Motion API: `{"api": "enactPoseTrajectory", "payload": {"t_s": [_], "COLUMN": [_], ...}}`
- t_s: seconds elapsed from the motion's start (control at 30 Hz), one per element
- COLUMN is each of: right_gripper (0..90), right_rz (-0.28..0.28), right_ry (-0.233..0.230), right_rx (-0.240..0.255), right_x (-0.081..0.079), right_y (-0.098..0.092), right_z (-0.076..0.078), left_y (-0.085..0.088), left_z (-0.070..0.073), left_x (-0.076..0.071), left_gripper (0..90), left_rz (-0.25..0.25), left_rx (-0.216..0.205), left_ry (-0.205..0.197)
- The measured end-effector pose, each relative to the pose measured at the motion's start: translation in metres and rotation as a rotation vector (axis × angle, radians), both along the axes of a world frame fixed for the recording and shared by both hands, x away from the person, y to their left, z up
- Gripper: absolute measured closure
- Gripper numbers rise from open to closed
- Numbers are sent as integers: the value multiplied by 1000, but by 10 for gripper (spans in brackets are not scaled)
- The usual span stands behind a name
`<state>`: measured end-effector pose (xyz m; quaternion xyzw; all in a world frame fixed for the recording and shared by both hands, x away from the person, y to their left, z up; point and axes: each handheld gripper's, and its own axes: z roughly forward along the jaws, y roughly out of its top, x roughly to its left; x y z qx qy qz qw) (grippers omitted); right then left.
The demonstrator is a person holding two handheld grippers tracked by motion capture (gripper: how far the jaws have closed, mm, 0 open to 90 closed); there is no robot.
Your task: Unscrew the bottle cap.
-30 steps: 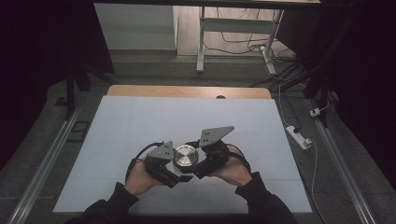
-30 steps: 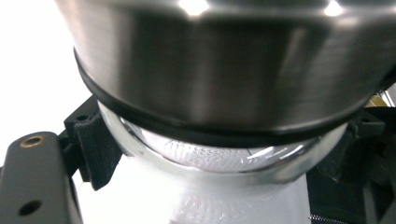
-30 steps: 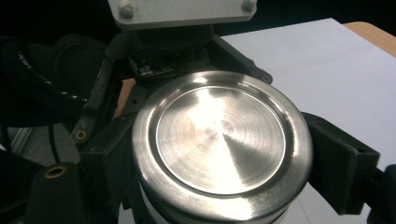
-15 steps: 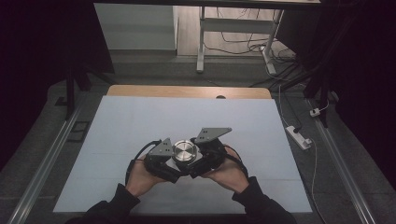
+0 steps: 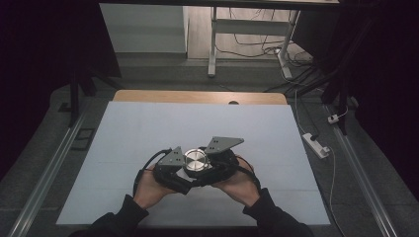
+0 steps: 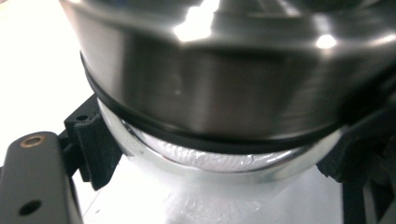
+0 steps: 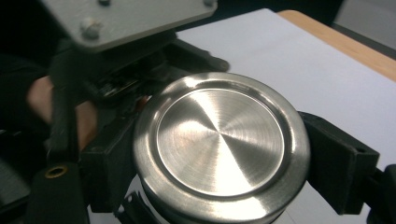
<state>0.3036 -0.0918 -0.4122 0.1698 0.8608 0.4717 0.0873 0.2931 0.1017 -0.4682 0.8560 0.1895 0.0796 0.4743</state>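
Between the earlier high views and this one, both hands have barely shifted, while the right gripper (image 5: 210, 165) has just been opening and closing its jaws again around the round brushed-steel lid (image 5: 196, 160) of a small jar. That lid sits near the 6 o'clock edge of the pale white table sheet (image 5: 148, 128), squeezed between the two black grippers.

In the left gripper view, the left gripper (image 6: 219, 154) clamps the jar's lower body, a clear glass base with a bright metal rim (image 6: 205, 161), just under the lid's black sealing ring (image 6: 140, 122). In the right gripper view, the right gripper (image 7: 219, 158) presses its black pads on the lid's wall at 9 and 3 o'clock.

This looks like a re-grip during unscrewing. To do it well, I judge the left gripper should hold the base dead steady while the right one turns level about the lid's axis, without tilting or the pads will slip on the smooth steel.
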Motion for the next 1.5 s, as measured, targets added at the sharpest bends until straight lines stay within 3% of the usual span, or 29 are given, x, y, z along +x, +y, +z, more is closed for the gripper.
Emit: {"api": "enactPoseTrajectory", "payload": {"t_s": [0.17,0.23,0.33,1.5], "right_gripper": [187,187,188,189], "right_rz": [137,169,188,148], "right_ry": [62,84,77,35], "right_rx": [46,66,66,33], "right_x": [10,13,15,10], "right_y": [-9,-12,-15,-25], "right_z": [1,1,2,6], "left_y": [1,1,-1,20], "left_z": [0,-1,-2,-7], "left_x": [0,0,0,15], "left_gripper": [154,154,154,154], "left_rz": [-81,-95,-98,54], "left_rx": [-18,-17,-5,20], "left_ry": [15,18,18,23]}}
